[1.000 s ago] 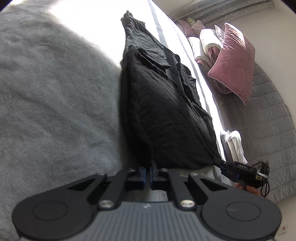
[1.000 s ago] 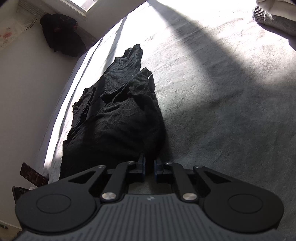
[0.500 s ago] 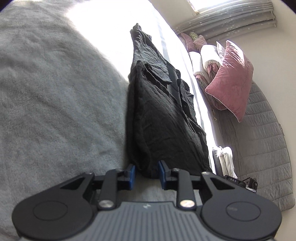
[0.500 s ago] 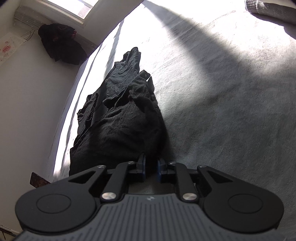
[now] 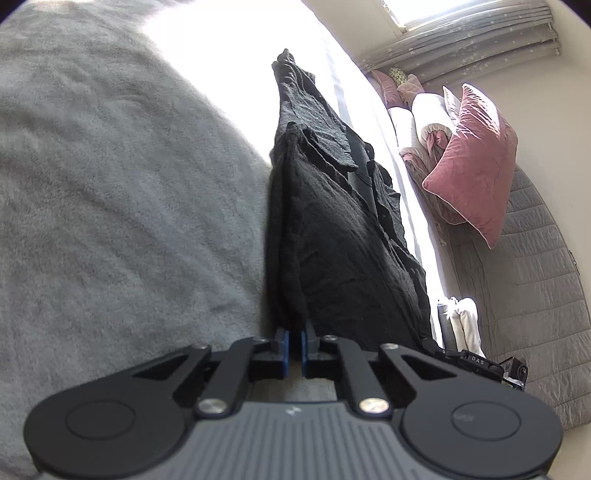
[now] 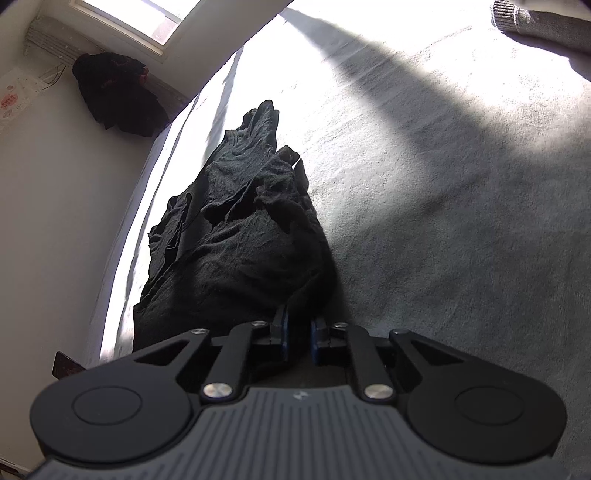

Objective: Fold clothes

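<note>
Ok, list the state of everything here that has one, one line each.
Black garment: bunched lengthwise in folds on the bed, both near corners pinched.
Left gripper: shut on a garment corner.
Right gripper: closed on the garment, pads slightly apart around the cloth.
Grey blanket: spread flat, partly sunlit.
Pink pillow: propped on edge against other bedding.
Dark clothing: hanging by the window.

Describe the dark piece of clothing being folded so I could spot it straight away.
Start at the wide grey fleece blanket covering the bed. Near its sunlit edge lies a crumpled black fabric garment, a long folded heap running away from both grippers. It is the only black item on the blanket; the grey knitted piece lies far off.
</note>
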Tool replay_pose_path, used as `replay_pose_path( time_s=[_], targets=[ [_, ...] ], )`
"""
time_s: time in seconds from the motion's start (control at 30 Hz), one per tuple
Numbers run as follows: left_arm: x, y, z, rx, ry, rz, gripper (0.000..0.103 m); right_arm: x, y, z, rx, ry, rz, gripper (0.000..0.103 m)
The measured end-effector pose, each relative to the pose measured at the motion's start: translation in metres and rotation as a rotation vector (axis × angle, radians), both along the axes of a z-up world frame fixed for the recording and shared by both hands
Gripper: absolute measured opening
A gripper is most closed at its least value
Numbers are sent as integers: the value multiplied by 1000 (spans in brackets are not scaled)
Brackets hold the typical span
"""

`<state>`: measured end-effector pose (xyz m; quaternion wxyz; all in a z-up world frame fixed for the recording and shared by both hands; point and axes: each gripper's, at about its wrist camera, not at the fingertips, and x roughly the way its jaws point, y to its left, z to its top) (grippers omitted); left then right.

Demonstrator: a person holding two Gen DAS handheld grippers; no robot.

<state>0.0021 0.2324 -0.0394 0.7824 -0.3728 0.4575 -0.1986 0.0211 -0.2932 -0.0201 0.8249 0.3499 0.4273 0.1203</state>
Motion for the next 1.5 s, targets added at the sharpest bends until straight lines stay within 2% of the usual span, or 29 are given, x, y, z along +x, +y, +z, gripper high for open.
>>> replay_pose_path(
  time_s=[0.3, 0.67, 0.9, 1.1, 1.27, 1.5],
  targets=[
    [-2, 1, 8, -11, -36, -7, 4, 0, 1, 5, 23, -8, 4, 13],
    [-1, 12, 13, -213, -96, 51, 4, 3, -3, 18, 191, -79, -11, 12],
    [9, 15, 13, -381, -103, 97, 4, 18, -7, 24, 324, -104, -36, 12],
    [34, 9, 29, -460, -160, 122, 4, 43, -18, 34, 399, -145, -72, 12],
    [65, 14, 42, -487, -201, 173, 4, 78, -23, 42, 423, -175, -104, 12],
    [130, 20, 58, -445, -244, 234, 4, 143, -20, 47, 436, -207, -145, 12]
  ],
)
